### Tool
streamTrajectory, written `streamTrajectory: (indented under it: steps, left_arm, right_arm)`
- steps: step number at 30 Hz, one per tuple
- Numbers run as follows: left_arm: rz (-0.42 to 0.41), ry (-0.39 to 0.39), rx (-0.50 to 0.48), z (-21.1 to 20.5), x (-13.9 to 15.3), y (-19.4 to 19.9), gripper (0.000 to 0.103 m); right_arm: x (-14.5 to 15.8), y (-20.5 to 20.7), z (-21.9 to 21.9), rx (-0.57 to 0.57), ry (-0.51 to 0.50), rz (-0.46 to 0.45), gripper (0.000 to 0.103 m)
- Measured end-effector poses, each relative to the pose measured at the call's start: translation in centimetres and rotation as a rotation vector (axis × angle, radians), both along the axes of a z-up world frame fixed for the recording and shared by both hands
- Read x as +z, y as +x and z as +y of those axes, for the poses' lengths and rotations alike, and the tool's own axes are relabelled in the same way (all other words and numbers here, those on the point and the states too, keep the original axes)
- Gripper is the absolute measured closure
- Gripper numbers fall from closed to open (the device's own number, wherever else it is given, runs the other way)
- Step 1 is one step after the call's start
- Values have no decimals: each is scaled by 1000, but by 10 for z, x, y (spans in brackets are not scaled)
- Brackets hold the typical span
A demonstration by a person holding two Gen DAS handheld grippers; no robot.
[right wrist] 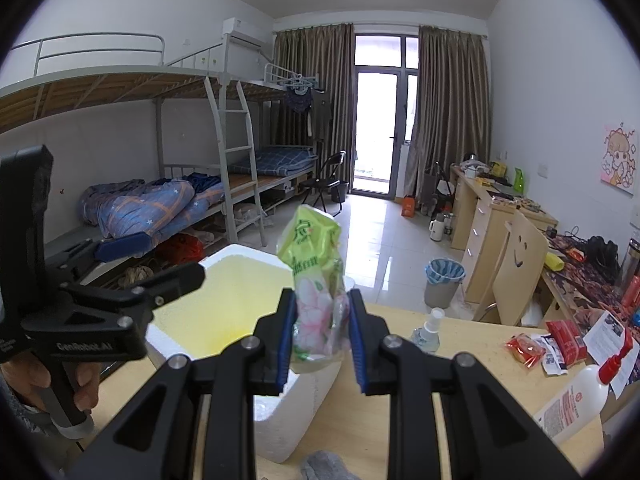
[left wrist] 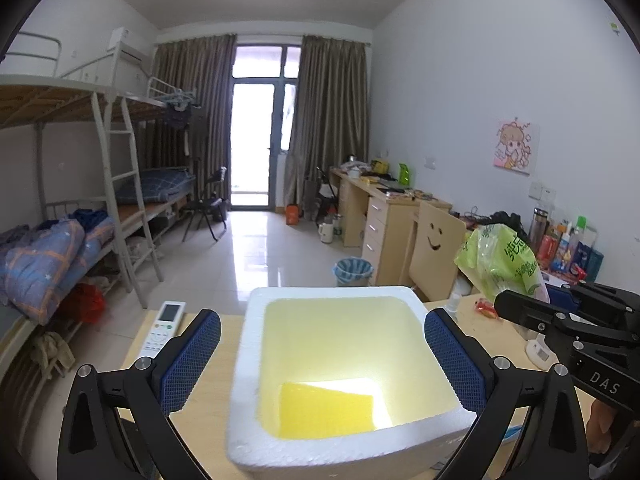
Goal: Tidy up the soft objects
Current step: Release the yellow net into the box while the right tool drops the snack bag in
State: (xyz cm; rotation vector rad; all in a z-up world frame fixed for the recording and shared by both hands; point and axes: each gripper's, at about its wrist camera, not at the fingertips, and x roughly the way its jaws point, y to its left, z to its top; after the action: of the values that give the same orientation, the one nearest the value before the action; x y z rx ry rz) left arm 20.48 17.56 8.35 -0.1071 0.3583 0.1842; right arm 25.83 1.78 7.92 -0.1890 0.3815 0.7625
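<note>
A white foam box (left wrist: 248, 360) stands on the wooden table (left wrist: 208, 392), and a yellow sponge (left wrist: 324, 408) lies flat on its bottom. My left gripper (left wrist: 322, 316) is open wide over the box, one blue pad on each side and nothing between them. The sponge lies free below it. In the right wrist view the left gripper (right wrist: 160, 264) hangs over the box's (right wrist: 224, 292) left rim. My right gripper (right wrist: 320, 320) is shut on a green and pink tissue pack (right wrist: 316, 280), held upright above the box's right edge. The same pack (left wrist: 496, 260) shows at the right of the left wrist view.
A white remote control (left wrist: 164, 332) lies left of the box. On the table to the right are a small spray bottle (right wrist: 428, 330), red snack packets (right wrist: 524, 350) and a white bottle with a red cap (right wrist: 576, 400). A grey cloth (right wrist: 324, 466) lies at the near edge.
</note>
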Motion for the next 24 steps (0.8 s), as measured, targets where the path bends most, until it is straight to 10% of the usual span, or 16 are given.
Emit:
streamTrajectory:
  steps: [24]
  left_arm:
    - [-43,29,117,27,3,-58,1]
  right_arm:
    - [-6,-1,48,99,-2,25,74]
